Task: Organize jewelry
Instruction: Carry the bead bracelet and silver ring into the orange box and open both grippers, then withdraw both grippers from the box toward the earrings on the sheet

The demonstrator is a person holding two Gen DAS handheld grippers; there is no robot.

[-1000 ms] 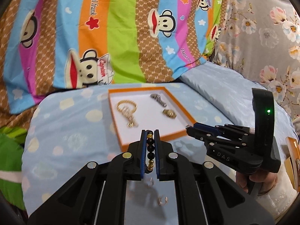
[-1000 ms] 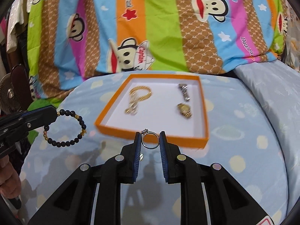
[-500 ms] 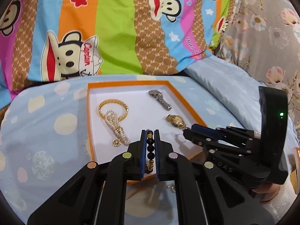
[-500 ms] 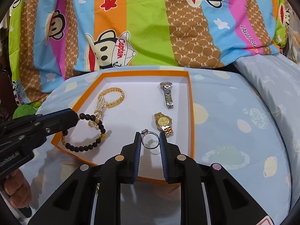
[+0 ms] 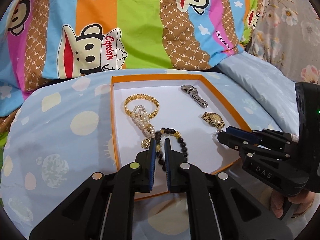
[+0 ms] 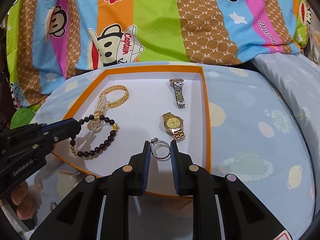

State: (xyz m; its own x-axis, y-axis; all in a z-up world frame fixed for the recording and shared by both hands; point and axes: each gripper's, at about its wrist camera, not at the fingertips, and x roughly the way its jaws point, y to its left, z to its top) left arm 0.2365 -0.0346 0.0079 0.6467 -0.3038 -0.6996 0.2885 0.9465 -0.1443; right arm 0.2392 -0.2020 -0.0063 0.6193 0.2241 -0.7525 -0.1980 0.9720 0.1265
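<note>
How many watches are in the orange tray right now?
2: a silver watch at the far right of the tray, and a gold watch nearer, just beyond the right gripper. None looks hidden.

the tray (image 6: 207, 120) sat mid-frame on the bedsheet (image 6: 260, 110), the quilt (image 6: 160, 20) behind it. inside, the bangle (image 6: 120, 94) and pearl strand (image 6: 100, 108) lay upper left, one watch (image 6: 178, 94) upper right, another watch (image 6: 174, 126) below it.
</note>
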